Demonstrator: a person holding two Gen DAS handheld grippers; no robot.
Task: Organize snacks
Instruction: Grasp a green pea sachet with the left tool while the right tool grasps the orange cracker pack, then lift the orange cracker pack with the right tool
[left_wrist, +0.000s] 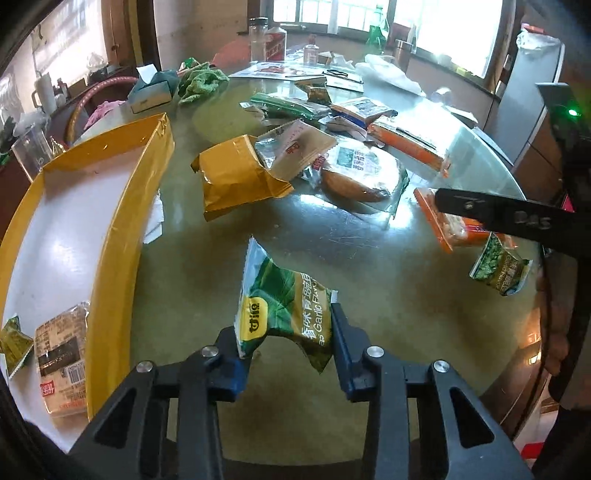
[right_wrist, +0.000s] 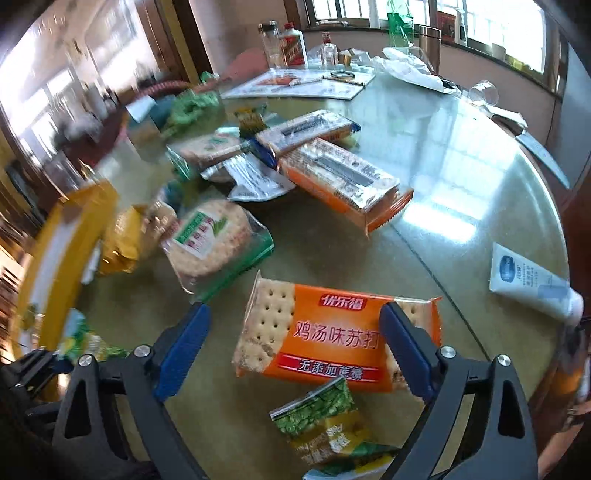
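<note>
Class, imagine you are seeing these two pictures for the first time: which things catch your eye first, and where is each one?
The green pea packet stands out first, pinched between the left gripper's blue pads near the yellow tray. Next comes the orange cracker pack, lying on the glass table between the right gripper's wide-open pads. Behind both lies a jumbled heap of snack packs in the middle of the table.

Round glass-topped table: scattered snack packets, yellow tray, white tube.

A green cloth lies beside a tissue box; a white tube rests well apart.
</note>
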